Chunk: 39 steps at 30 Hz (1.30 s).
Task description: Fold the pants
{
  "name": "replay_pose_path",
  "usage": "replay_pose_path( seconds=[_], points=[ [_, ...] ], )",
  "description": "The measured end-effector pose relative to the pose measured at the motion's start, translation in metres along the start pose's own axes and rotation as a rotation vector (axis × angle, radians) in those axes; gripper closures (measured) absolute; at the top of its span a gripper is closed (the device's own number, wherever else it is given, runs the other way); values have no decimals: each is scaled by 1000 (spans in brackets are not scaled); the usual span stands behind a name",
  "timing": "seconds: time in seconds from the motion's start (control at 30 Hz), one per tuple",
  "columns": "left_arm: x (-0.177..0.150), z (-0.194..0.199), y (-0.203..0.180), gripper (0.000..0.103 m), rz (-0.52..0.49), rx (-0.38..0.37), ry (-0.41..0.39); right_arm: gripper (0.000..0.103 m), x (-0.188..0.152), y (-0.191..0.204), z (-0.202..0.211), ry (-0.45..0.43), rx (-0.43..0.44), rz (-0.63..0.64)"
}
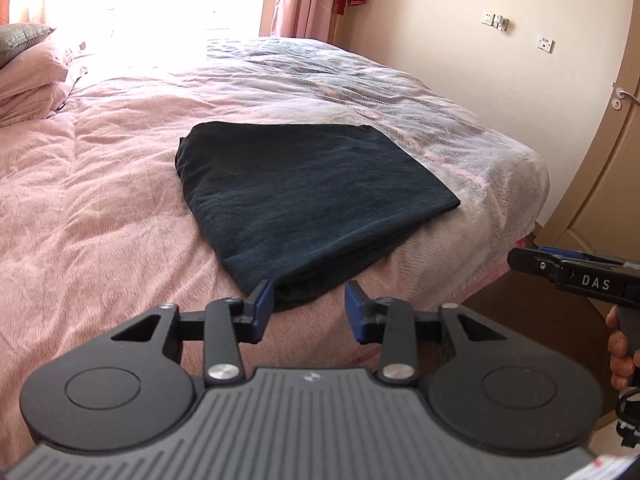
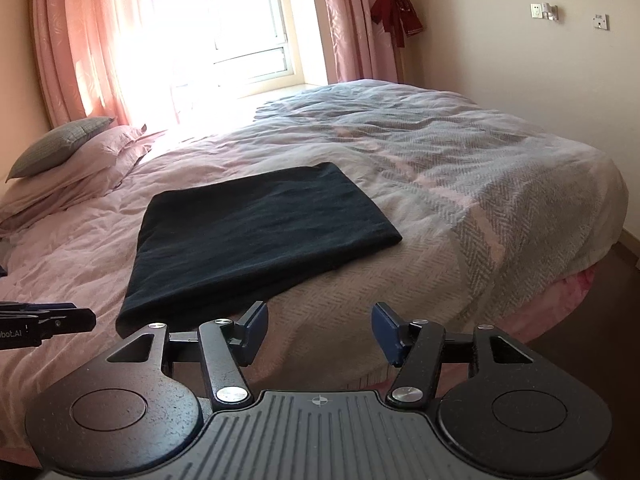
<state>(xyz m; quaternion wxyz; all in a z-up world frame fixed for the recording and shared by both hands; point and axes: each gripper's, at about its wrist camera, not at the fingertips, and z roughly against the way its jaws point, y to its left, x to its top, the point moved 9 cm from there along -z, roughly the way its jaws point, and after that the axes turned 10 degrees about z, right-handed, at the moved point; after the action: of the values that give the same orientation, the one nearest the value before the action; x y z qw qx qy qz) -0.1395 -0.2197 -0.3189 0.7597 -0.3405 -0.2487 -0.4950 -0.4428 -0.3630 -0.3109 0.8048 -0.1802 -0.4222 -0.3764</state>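
Dark pants [image 1: 304,196] lie folded into a flat rectangle on the bed, near its front edge. My left gripper [image 1: 309,312] hovers just short of the fold's near corner, open, nothing between its blue pads. In the right wrist view the same pants [image 2: 256,236] sit ahead and to the left. My right gripper [image 2: 318,330] is open and holds nothing, a little back from the bed's edge. The right gripper [image 1: 520,261] also shows at the right border of the left wrist view, held by a hand [image 1: 620,354]. The left gripper [image 2: 84,317] pokes in at the left of the right wrist view.
The bed [image 2: 480,184] carries a pink duvet and a grey herringbone blanket. Pillows [image 2: 76,160] are stacked at the far left. Pink curtains [image 2: 76,40] frame a bright window. A wooden door [image 1: 612,152] and dark floor [image 2: 600,320] lie to the right.
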Motion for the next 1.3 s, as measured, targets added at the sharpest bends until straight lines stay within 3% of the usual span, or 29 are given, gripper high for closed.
replay_pose_path(
  seconds=[0.1, 0.27, 0.4, 0.43, 0.57, 0.63, 0.77, 0.83, 0.9, 1.0, 1.1, 1.17, 1.3],
  points=[
    [8, -17, 5, 78, -8, 4, -9, 64, 7, 3, -23, -1, 21, 25],
    [21, -54, 10, 79, 4, 15, -14, 65, 29, 14, -65, -36, 68, 81],
    [12, -86, 13, 79, 1, 35, 42, 65, 36, 29, -101, -63, 125, 114],
    [7, -90, 12, 79, -14, 41, 47, 65, 33, 33, -111, -52, 135, 134],
    [3, -89, 9, 79, -84, 36, 69, 65, -1, 44, -143, 146, 161, 254],
    [11, -79, 16, 80, -49, 0, 61, 65, 1, 36, -139, 169, 216, 243],
    [41, -73, 45, 80, 36, 26, 9, 64, 35, -17, -138, 119, 273, 91],
    [54, -77, 62, 80, 124, 25, 0, 63, 53, -51, -150, 110, 296, 19],
    [60, -87, 81, 73, 221, 36, 8, 54, 69, -84, -165, 92, 297, -23],
    [62, -105, 102, 69, 361, 36, 35, 49, 89, -118, -199, 139, 352, -50],
    [60, -122, 110, 59, 475, -22, 66, 48, 99, -126, -229, 176, 507, -87],
    [55, -135, 113, 58, 535, -39, 105, 48, 99, -123, -250, 232, 601, -121],
    [56, -151, 119, 58, 633, -80, 122, 48, 97, -120, -278, 315, 698, -149]
  ],
)
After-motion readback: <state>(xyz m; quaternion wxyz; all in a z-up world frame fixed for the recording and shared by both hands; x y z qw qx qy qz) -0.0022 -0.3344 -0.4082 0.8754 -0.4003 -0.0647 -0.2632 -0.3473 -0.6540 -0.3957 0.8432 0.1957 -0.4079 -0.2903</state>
